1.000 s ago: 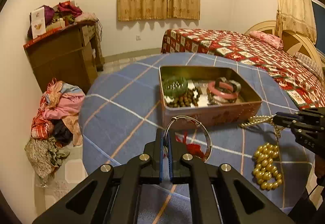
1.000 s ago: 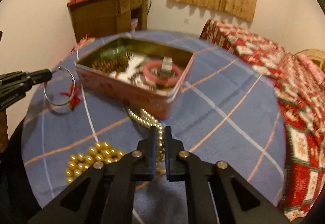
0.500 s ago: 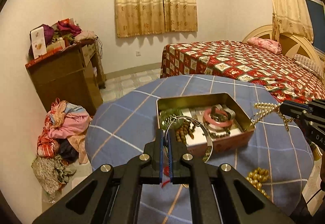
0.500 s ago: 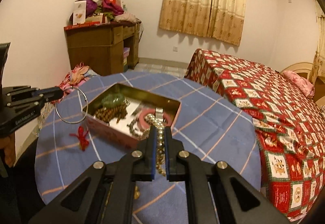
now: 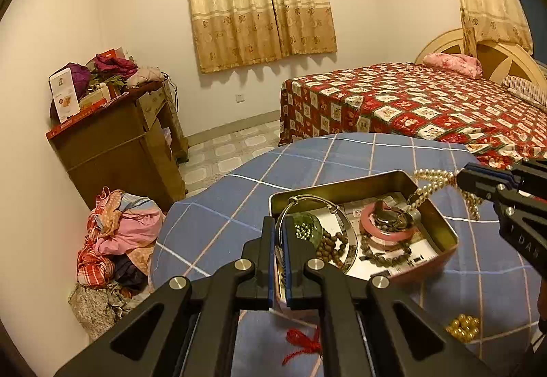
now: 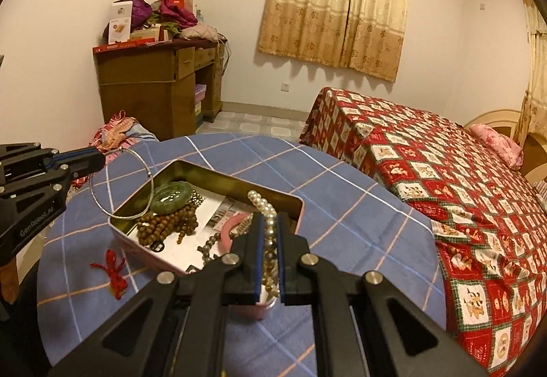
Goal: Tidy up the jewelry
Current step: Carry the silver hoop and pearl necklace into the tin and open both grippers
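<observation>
Left gripper [image 5: 280, 223] pinches silver bangle [image 5: 348, 233] above open tin [image 5: 444, 230]; right gripper [image 6: 268, 226] pinches pearl necklace [image 6: 265, 206] over tin.

Wrist views, shared tin [image 5: 441, 223]
</observation>
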Demonstrator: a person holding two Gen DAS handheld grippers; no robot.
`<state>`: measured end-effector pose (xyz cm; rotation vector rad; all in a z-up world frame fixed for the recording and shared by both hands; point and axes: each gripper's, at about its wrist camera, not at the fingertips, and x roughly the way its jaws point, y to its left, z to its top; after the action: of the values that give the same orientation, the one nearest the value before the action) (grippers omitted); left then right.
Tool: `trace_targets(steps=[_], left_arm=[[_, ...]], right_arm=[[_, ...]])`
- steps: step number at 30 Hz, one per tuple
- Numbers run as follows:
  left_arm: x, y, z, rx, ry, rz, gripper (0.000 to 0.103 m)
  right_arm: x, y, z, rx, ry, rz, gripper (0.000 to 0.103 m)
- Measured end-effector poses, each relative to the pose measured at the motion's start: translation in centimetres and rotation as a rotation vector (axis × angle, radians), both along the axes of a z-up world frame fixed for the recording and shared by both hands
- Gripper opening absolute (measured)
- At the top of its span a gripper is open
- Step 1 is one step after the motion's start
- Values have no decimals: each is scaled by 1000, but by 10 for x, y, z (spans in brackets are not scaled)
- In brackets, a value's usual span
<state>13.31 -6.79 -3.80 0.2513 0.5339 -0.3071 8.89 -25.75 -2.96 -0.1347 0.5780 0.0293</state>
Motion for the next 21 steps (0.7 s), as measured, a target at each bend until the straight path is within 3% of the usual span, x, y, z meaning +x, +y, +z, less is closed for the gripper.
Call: trace_targets(steps=[21], left_arm=[[43, -30, -34, 103, 36, 6, 3]], right_arm=[[36, 4, -21, -10, 32, -17, 8]])
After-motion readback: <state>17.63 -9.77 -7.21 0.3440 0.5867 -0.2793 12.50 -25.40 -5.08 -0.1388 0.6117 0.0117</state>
